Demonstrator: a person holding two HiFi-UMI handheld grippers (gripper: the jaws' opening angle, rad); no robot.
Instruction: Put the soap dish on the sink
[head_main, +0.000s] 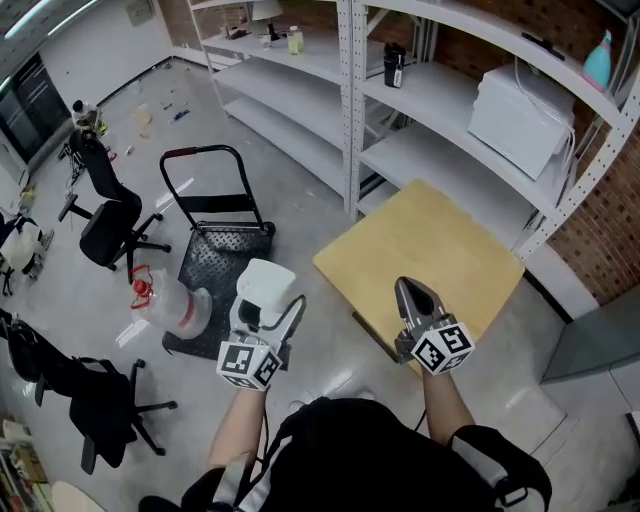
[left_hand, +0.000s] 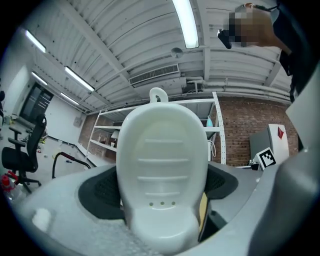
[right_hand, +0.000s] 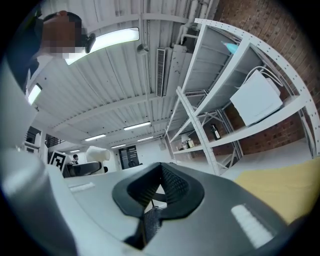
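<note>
Soap dish (head_main: 263, 284), white and oval, is clamped in the left hand-held gripper (head_main: 272, 314), off the left corner of the counter (head_main: 440, 235) and over the grey floor (head_main: 300, 195), not touching the counter. In the left gripper view the dish stands upright between the two jaws, which press on its lower end. Its inner face shows shallow ridges and three small holes, and a small loop sticks up from its top edge. The right hand-held gripper (head_main: 414, 294) hangs over the near edge of the counter. Its jaws are together with nothing between them, and the right gripper view shows the dark pads (right_hand: 172, 187) meeting. The counter top is pale wood. Beyond the counter stands a white shelving rack (head_main: 349, 110) against a brick wall, with a white box (head_main: 520, 118) on one shelf. Left of the counter, a black platform trolley (head_main: 218, 245) rests on the floor, and farther left of it a black office chair (head_main: 108, 222).
</note>
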